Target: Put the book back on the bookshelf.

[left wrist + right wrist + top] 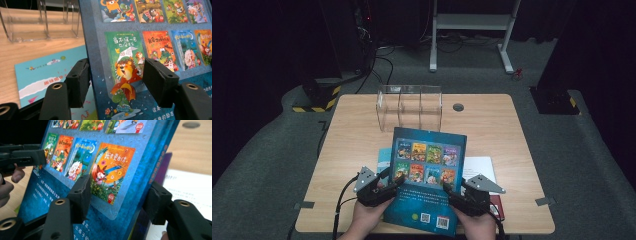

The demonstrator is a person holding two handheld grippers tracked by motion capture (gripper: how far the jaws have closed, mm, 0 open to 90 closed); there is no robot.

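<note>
A blue picture book with small cover pictures on its back stands tilted above the wooden table, its top edge leaning away from me. My left gripper holds its lower left edge, and in the left gripper view one jaw sits behind the book and the other on its cover. My right gripper holds the lower right edge by the spine. In the right gripper view one jaw presses the cover and the other sits behind the spine. Both grippers are shut on the book.
A clear acrylic rack with upright dividers stands behind the book. A teal booklet lies flat under the book's left side, with a white sheet and a dark book at the right. A cable hole sits near the far edge.
</note>
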